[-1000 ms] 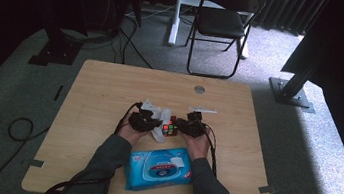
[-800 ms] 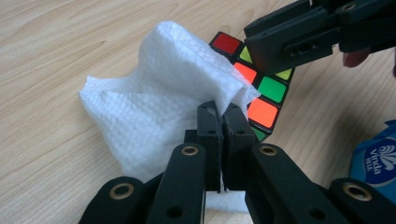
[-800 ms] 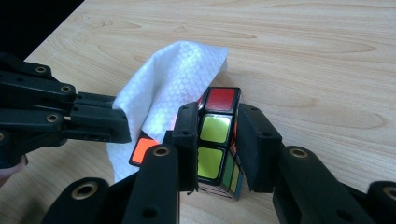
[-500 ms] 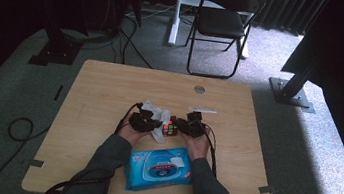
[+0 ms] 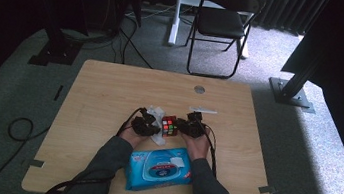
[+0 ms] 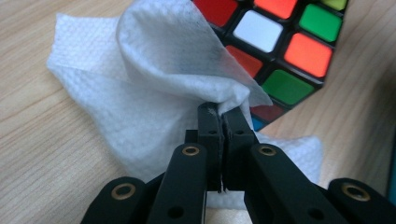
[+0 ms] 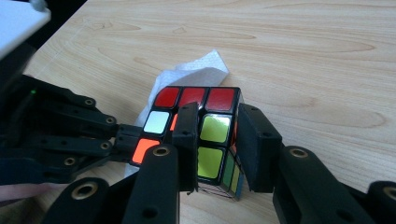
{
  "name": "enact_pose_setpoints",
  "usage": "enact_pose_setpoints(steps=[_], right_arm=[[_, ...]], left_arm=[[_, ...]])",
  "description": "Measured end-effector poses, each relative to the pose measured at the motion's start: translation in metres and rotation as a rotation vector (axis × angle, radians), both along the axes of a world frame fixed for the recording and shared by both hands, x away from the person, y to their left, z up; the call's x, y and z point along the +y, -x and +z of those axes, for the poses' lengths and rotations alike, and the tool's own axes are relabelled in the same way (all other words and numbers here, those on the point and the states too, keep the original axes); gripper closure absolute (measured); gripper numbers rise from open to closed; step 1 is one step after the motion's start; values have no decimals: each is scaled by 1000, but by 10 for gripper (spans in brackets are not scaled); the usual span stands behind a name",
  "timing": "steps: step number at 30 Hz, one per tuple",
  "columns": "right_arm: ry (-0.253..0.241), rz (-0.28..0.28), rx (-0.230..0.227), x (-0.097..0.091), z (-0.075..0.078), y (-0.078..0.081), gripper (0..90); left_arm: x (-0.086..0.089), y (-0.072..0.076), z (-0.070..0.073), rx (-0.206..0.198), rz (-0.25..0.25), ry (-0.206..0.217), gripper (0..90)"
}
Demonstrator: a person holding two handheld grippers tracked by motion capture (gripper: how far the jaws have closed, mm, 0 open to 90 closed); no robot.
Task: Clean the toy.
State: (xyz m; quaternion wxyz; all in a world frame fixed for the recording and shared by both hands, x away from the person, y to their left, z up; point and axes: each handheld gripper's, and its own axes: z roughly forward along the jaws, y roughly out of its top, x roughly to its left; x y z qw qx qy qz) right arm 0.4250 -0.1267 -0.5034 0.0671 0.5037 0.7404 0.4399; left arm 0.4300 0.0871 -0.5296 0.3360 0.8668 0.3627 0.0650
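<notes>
Puzzle cube (image 7: 205, 140): glossy square stickers in a black plastic grid, near the middle of the pale wood-grain counter (image 5: 109, 99), tilted on one corner with its red row turned away from me. My right claw (image 7: 217, 149) pinches it across one edge; the lower corner is hidden behind the jaws.

White wipe (image 6: 154, 84): soft, embossed, crumpled, draped against the cube's left face. My left claw (image 6: 223, 116) is clamped tight on a fold.

Blue wipe pack (image 5: 160, 168): soft pouch just nearer me than the cube; its label is too small to read.
</notes>
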Motion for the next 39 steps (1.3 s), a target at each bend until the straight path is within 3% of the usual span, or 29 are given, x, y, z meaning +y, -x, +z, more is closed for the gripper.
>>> enact_pose_setpoints(steps=[11, 27, 34, 39], right_arm=[[13, 0, -10, 1, 0, 1, 701], [5, -4, -8, 1, 0, 1, 701], [2, -5, -7, 0, 0, 1, 700], [1, -4, -7, 0, 0, 1, 700]], left_arm=[[0, 4, 2, -22, 7, -7, 878], [10, 16, 32, -88, -10, 56, 879], [12, 18, 36, -84, -31, 105, 879], [10, 18, 35, -84, -47, 105, 879]])
